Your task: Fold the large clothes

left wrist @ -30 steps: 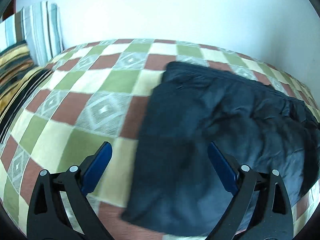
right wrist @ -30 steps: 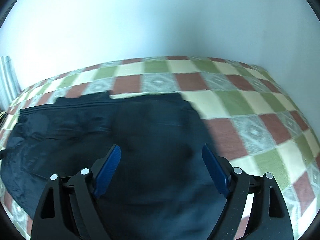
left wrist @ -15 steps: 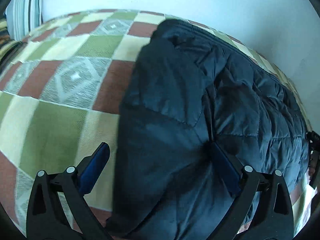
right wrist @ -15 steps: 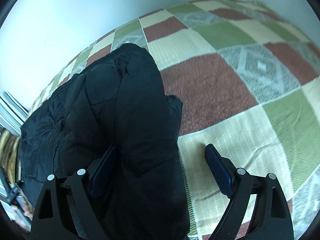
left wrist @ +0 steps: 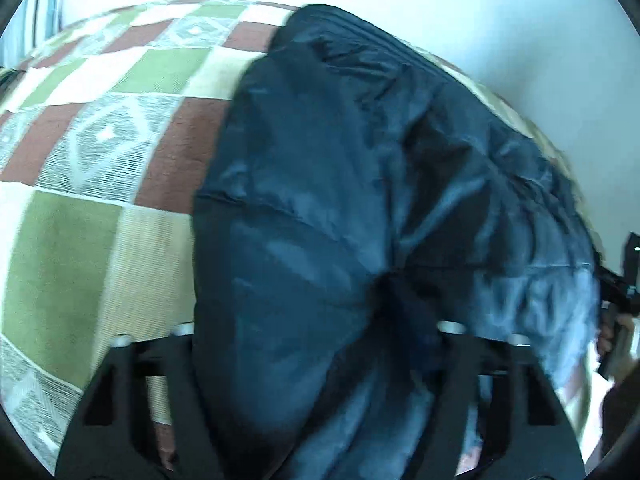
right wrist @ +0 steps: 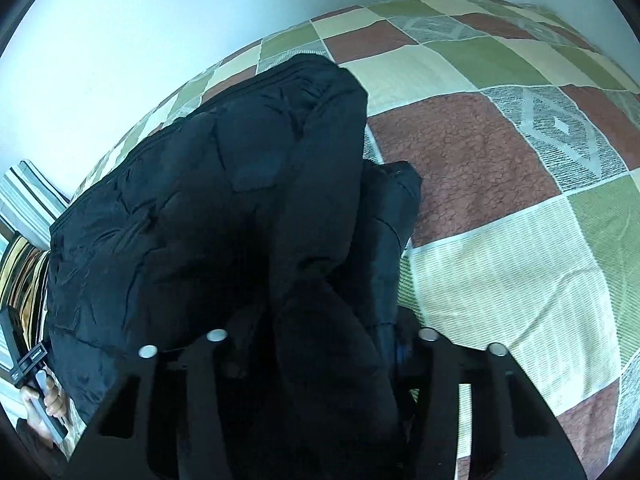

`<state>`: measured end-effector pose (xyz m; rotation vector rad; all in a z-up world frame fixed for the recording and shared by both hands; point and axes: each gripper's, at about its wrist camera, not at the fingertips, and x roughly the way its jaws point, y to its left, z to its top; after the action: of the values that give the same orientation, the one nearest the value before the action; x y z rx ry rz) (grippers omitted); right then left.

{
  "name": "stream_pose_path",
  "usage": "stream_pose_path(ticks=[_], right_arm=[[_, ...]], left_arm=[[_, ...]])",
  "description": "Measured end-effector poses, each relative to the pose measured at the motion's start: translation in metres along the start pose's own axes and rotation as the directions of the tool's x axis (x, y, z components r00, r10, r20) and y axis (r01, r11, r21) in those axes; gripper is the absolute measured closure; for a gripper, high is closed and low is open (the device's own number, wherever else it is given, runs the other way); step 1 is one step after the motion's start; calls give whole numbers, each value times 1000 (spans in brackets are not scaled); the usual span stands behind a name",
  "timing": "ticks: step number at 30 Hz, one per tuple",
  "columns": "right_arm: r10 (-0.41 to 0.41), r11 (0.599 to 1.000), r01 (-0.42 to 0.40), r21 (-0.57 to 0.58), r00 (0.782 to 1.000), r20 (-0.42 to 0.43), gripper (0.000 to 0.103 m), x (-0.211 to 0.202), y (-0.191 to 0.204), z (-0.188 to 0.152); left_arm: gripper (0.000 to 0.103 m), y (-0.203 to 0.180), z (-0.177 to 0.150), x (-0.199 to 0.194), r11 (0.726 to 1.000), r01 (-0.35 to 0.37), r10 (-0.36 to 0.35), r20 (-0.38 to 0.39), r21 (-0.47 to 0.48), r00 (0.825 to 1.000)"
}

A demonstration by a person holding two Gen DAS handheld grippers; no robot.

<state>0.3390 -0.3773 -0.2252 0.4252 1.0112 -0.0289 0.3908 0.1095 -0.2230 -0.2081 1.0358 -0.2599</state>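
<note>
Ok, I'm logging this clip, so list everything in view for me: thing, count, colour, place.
jacket: one, dark navy, puffy, lying on the bed, bunched between both grippers' jaws.
bedspread: one, checked green, cream, rust and grey, under the jacket.
pillows: at least two, striped, at the bed's end, left edge of the right wrist view.
wall: pale, behind the bed.
left gripper: black, jaws closing, jacket cloth between them.
right gripper: black with blue pads, jaws closing, jacket cloth between them.
hand: one, holding the other gripper's handle, lower left of the right wrist view.
</note>
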Motion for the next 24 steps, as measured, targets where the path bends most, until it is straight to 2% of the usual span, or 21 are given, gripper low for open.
stream_pose_path(ticks=[4,8,11,18,24], right_arm=[[21,1000,-21,11,1000,9,70,-2,1,-3],[17,1000,-17,-2,999,37,79,-10,8,-8],[22,1000,-22,-1,999,50,81,-17,12,-13],[64,998,-63,-16,997,52,84,-34,27,-33],[101,994,-100,-41,995,19,84,-47,46,-59]], left_arm=[[66,-10,0,-3,1000,9,-9,-6,10,1000],[83,-13,-1,-15,1000,3,-4,26,18,1000],[87,-16,0,-30,999,-13,11,56,35,998],[88,-17,-9,-72,999,-22,18,109,34,994],[88,-10,-41,-115,998,-48,43,124,36,991]])
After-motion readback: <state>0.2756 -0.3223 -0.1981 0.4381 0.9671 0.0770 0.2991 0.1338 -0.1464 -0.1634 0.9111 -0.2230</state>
